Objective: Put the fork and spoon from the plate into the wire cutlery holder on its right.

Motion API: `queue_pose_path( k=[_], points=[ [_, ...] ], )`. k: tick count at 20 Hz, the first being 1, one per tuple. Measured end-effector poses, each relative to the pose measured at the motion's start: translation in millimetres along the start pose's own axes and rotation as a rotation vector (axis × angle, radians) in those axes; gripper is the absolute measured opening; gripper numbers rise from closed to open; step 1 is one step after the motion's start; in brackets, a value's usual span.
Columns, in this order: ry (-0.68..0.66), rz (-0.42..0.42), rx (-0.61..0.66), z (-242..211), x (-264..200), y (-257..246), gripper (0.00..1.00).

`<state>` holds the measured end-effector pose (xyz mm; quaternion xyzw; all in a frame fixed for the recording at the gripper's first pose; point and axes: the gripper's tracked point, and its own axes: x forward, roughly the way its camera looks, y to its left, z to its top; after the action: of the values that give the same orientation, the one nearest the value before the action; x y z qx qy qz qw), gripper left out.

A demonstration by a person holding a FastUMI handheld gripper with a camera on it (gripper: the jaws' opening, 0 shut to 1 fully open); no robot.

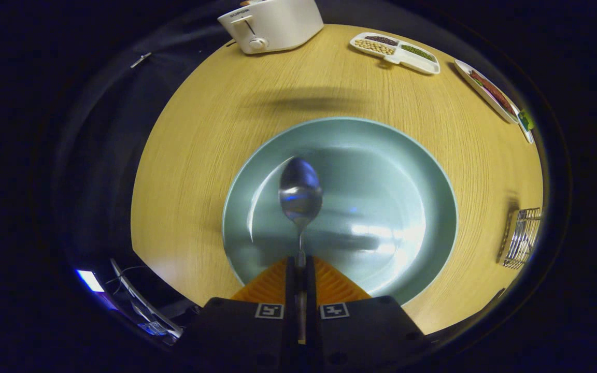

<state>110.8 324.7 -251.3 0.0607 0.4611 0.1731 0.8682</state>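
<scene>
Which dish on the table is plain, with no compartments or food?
The green plate just beyond the gripper, which grips the spoon; both white trays hold food.

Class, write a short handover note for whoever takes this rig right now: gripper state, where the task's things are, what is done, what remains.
Gripper: shut on the spoon handle, bowl pointing ahead over the green plate.
Wire cutlery holder: on the wooden table, right of the plate.
Fork: none seen on the plate; whether it is in the holder cannot be told.
Left: carry the spoon right and drop it into the holder; check the fork.
</scene>
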Motion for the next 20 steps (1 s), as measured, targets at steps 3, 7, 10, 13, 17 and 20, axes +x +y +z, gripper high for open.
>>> queue_pose_path(
  k=[3, 7, 10, 13, 17, 20],
  points=[
    [-0.013, 0.071, 0.007, 0, -15, 1, 0.07],
    [-0.057, 0.165, 0.026, 11, -76, -6, 0.07],
    [-0.083, 0.171, 0.003, 20, -136, -46, 0.07],
    [-0.093, 0.135, -0.006, 27, -198, -106, 0.07],
    [-0.062, 0.015, -0.046, 16, -254, -193, 0.07],
    [0.031, -0.055, -0.092, -3, -278, -242, 0.07]
  ],
)
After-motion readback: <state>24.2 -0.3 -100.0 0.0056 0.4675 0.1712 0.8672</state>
